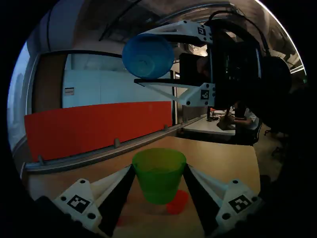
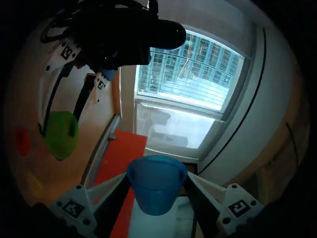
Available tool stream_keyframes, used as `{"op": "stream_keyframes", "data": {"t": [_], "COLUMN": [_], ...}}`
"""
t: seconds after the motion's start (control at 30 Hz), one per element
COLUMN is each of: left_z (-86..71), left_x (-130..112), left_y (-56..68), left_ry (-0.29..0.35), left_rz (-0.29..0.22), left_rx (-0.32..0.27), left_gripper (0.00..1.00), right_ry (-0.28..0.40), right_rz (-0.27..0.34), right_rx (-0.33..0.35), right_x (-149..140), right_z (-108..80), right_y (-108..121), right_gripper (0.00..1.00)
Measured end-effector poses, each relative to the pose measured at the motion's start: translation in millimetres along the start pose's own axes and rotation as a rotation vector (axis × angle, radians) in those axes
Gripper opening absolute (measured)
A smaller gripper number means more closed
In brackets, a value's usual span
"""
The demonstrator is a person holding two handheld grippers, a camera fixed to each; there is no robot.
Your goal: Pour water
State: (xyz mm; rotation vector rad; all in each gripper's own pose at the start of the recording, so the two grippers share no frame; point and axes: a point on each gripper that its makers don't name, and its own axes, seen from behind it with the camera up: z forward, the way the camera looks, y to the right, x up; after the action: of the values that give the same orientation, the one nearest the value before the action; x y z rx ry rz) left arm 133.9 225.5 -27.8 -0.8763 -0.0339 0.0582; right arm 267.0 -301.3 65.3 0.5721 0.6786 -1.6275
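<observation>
In the left gripper view my left gripper (image 1: 159, 178) is shut on a green cup (image 1: 159, 174), held upright just above the wooden table (image 1: 222, 154). Above and beyond it my right gripper (image 1: 146, 57) holds a blue cup (image 1: 148, 55) turned on its side, its mouth facing the camera. In the right gripper view the right gripper (image 2: 157, 186) is shut on the blue cup (image 2: 157, 188). The scene there is rotated: the green cup (image 2: 60, 134) and the left gripper (image 2: 59, 127) appear at the left. I see no water stream.
A small red disc (image 1: 177, 201) lies on the table beside the green cup, seen also as the red disc (image 2: 22, 141). An orange partition (image 1: 99, 125) runs behind the table's far edge. A person sits at a desk (image 1: 212, 125) at the right. A large window (image 2: 194, 71) lies beyond.
</observation>
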Motion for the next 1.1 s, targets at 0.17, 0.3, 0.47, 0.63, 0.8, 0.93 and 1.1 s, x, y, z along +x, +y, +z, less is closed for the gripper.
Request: {"op": "stream_keyframes", "data": {"t": [0.17,0.3,0.47,0.63,0.8,0.93,1.1], "left_z": [-0.1,-0.9,-2.1,-2.7,-3.5,-4.8,-5.0], "left_x": [1,1,2,4,6,8,10], "left_y": [-0.5,-0.5,-0.5,-1.4,-2.7,-2.7,-2.3], "left_ry": [0.000,0.001,0.002,0.003,0.006,0.008,0.010], "left_rz": [0.003,0.003,0.006,0.011,0.012,0.015,0.022], "left_rx": [0.004,0.004,0.006,0.008,0.012,0.015,0.017], "left_gripper": [0.85,0.85,0.85,0.85,0.85,0.85,0.85], "right_ry": [-0.002,-0.004,-0.003,0.004,0.022,0.045,0.085], "right_rz": [0.020,0.084,0.227,0.383,0.554,0.692,0.868], "right_rx": [0.000,0.007,0.021,0.028,0.034,0.042,0.053], "right_x": [-1,-4,-9,-13,-11,-5,9], "right_z": [-0.8,-3.0,-7.7,-13.4,-21.0,-27.5,-35.2], "right_y": [0,-1,-1,2,3,4,6], "right_gripper": [0.90,0.90,0.90,0.90,0.90,0.90,0.90]}}
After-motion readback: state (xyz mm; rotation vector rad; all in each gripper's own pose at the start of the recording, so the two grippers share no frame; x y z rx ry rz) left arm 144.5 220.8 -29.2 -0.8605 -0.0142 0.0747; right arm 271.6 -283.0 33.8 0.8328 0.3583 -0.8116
